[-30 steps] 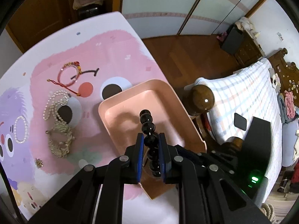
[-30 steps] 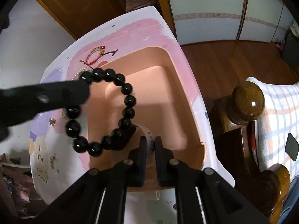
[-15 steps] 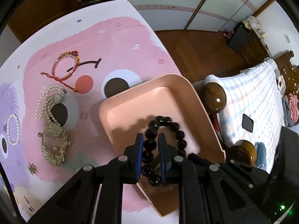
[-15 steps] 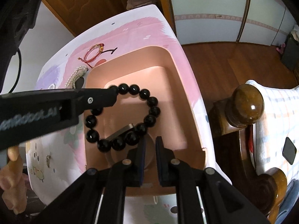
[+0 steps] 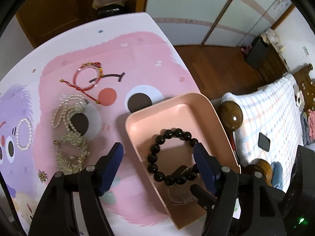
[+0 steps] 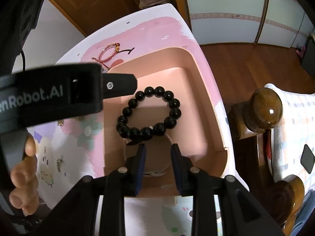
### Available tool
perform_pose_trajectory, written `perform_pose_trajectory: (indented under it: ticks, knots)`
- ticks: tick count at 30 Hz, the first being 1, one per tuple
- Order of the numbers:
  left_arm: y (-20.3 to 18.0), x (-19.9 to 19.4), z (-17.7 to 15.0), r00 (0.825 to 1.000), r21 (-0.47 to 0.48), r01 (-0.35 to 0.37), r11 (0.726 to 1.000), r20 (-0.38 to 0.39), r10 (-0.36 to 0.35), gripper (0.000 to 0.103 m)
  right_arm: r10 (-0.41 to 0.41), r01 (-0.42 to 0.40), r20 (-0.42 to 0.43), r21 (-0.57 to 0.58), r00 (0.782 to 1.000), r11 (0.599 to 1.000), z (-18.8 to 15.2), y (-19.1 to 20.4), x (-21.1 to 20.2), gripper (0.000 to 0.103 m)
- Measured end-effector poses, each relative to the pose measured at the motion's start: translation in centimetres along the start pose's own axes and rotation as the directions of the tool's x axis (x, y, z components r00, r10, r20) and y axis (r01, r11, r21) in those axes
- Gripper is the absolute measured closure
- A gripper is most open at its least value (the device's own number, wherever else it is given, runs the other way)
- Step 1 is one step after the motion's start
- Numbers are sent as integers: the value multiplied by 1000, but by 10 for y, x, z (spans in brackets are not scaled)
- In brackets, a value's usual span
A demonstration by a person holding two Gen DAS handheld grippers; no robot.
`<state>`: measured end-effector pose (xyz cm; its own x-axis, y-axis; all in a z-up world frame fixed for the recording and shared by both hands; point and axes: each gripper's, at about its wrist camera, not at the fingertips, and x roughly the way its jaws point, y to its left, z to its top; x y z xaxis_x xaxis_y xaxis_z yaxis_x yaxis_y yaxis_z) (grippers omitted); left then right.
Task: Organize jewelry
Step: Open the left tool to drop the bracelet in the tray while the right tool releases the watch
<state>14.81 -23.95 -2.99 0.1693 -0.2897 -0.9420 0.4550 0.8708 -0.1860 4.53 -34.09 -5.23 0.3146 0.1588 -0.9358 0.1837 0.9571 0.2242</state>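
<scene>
Glossy black round-bead bracelet (image 5: 171, 156) lying in the shallow pink plastic tray (image 5: 214, 116).
Left tool (image 5: 158, 152) has just been spreading, released; right tool (image 6: 157, 151) is parting too, gripping nothing.

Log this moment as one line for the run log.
black bead bracelet: lying in pink tray | left hand-held gripper: jaws just opened, bracelet released | right hand-held gripper: jaws just opened, empty
</scene>
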Motion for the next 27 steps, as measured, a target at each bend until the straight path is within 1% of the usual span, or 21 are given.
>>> perform_pose_trajectory:
  ticks: [5,7,11,19,27]
  knots:
    - [14,-18,-11,997,-19,-31,999,69,33,31,4,-4,15,9,1000,1000,0,5,-7,76]
    - [20,-26,-16,996,-24,-27,999,84,29,31,4,-5,23,16,1000,1000,-1,6,-12,76]
    - [31,-41,-31,997,-36,-18,999,73,20,31,5,-6,48,27,999,1000,-2,5,-19,76]
    - [58,-79,-61,991,-57,-81,995,103,86,31,11,-12,85,5,996,1000,-10,21,-39,76]
    - [99,-116,-90,980,-142,-110,984,147,131,31,32,-29,98,-27,995,999,-18,43,-51,76]
